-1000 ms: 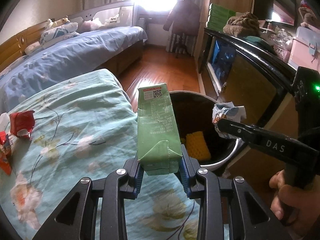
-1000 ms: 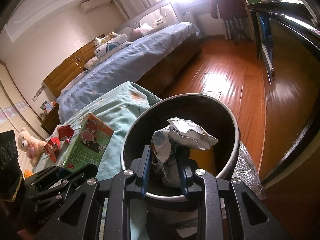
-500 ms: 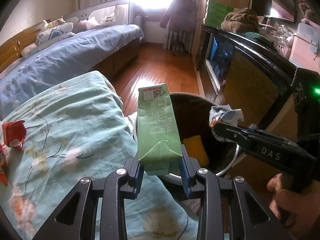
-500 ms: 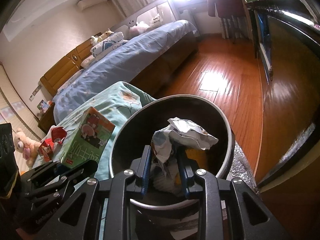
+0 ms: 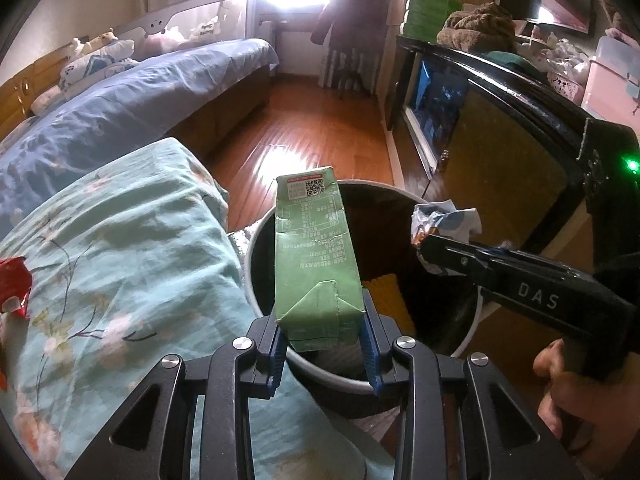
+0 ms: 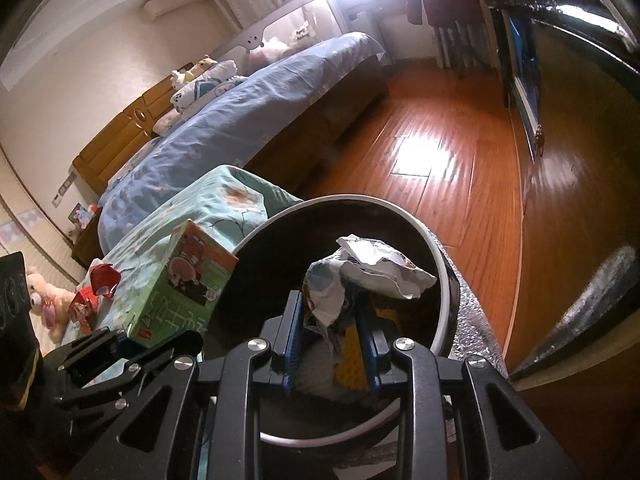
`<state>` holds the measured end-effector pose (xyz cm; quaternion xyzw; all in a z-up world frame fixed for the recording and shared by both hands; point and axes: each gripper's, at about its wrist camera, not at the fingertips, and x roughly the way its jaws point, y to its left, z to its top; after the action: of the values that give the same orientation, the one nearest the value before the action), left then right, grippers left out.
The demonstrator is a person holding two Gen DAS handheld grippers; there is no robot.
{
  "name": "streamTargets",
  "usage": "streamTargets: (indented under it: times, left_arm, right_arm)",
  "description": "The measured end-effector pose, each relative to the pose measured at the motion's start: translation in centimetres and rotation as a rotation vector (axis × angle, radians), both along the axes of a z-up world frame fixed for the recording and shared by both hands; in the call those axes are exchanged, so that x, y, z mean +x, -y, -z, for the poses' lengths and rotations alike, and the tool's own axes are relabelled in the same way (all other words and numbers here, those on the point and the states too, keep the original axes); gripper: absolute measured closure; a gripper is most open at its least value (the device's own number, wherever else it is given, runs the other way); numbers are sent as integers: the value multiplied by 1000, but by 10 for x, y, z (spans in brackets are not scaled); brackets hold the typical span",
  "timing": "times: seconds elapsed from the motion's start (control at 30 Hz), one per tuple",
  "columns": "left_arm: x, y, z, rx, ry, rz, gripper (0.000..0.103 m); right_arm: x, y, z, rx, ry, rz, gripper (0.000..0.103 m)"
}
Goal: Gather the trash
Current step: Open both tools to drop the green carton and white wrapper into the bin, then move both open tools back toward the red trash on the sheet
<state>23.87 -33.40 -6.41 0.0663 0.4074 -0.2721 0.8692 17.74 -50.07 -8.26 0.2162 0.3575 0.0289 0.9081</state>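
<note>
The left gripper [image 5: 323, 346] has its jaws clamped on the folded bottom end of a green carton [image 5: 314, 252], blue pads pressing both sides. The carton leans forward over the near rim of the bin [image 5: 256, 236], its top end with the printed code out above the dark opening.

Over on the right, the right gripper [image 6: 329, 344] pinches a crumpled wrapper [image 6: 362, 270] between narrow jaws, the wrapper's puffed upper part spilling above the fingers. It hangs right over the bin's [image 6: 442, 268] mouth. From the left camera the same wrapper [image 5: 444, 220] shows at the tip of the right gripper [image 5: 430, 250], with a hand [image 5: 576, 408] on its grip at the lower right.

Inside the bin lies a yellow ribbed piece [image 5: 386, 298].

The bin stands on the wood floor [image 5: 288, 136], touching the end of a bed with a teal flowered cover [image 5: 120, 248]. On that cover, well back from the bin, sit 2 red scraps [image 6: 102, 280]. A dark cabinet [image 5: 500, 132] runs along the right side.
</note>
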Motion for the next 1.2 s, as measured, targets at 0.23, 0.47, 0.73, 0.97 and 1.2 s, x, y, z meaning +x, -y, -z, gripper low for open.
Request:
streamTargets:
  times: [0.23, 0.47, 0.73, 0.97, 1.2]
  left_arm:
    - [5, 4, 2, 4, -6, 4, 72]
    - [5, 3, 0, 4, -18, 0, 70]
    - [-13, -21, -7, -25, 0, -36, 51]
    - [-36, -68, -6, -55, -21, -124, 42]
    - [-53, -125, -10, -71, -25, -242, 37]
  right_arm:
    - [7, 4, 1, 1, -13, 1, 74]
    - [9, 3, 1, -3, -30, 2, 60]
    - [-1, 1, -4, 35, -10, 20, 34]
    - [-10, -28, -7, 56, -4, -19, 14]
    - [-9, -77, -16, 66, 17, -102, 12]
